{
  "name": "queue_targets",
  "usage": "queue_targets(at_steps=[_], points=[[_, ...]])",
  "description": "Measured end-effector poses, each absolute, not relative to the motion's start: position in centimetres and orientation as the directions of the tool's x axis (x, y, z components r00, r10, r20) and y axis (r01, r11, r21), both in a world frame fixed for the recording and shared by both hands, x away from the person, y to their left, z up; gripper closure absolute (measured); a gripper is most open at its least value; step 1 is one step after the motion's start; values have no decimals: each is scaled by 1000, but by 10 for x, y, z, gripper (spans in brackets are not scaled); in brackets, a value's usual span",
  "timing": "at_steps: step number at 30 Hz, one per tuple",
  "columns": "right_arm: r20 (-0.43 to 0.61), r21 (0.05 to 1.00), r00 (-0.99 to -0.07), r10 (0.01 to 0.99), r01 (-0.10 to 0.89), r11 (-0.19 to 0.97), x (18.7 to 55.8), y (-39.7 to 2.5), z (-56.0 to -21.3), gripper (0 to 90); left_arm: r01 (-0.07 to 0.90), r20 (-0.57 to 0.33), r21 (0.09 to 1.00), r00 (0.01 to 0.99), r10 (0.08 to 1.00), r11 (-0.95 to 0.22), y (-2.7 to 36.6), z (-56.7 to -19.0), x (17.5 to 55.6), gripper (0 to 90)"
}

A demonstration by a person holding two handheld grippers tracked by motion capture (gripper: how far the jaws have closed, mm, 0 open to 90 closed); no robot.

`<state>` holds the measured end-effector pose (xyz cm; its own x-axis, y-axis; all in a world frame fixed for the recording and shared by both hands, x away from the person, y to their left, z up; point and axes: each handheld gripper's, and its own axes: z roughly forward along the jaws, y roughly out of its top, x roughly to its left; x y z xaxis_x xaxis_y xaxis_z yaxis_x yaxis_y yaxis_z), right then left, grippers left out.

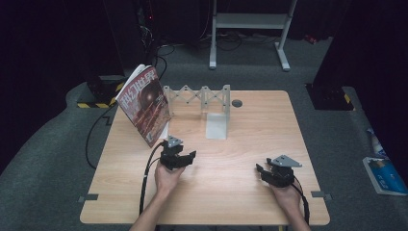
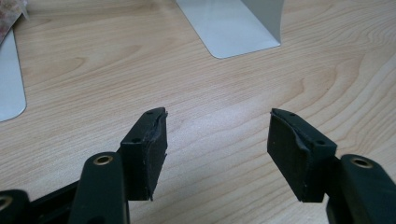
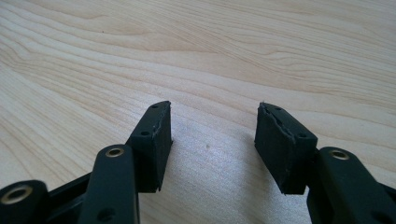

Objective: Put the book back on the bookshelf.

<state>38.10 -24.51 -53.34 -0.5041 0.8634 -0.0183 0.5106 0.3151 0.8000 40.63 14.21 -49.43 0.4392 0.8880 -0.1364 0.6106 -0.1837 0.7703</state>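
Our left claw (image 1: 185,156) rests low on the worktop (image 1: 250,139) just in front of the rack (image 1: 199,98), jaws spread apart with nothing between them, as the left claw's own view confirms. The right claw (image 1: 263,172) sits well to the right of the rack and nearer to us, its jaws likewise parted and empty over bare wood. The magazine (image 1: 144,103) leans upright against the left end of the rack, cover facing us, its lower edge apparently propped on the rack's left plate so it stays standing. We judge the left claw is kept open and closest because that magazine is the thing it would reach for.
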Motion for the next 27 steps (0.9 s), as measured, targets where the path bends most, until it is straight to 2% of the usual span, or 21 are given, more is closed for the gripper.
queue_targets(at_steps=[19,27], points=[[-18,800,-504,863,511,315,381,-245,-533,458,629,-100,752,408,908,-199,140,-511,412,381],[-19,800,-504,863,510,316,381,-245,-533,458,621,-51,748,405,913,-234,138,-517,413,380]])
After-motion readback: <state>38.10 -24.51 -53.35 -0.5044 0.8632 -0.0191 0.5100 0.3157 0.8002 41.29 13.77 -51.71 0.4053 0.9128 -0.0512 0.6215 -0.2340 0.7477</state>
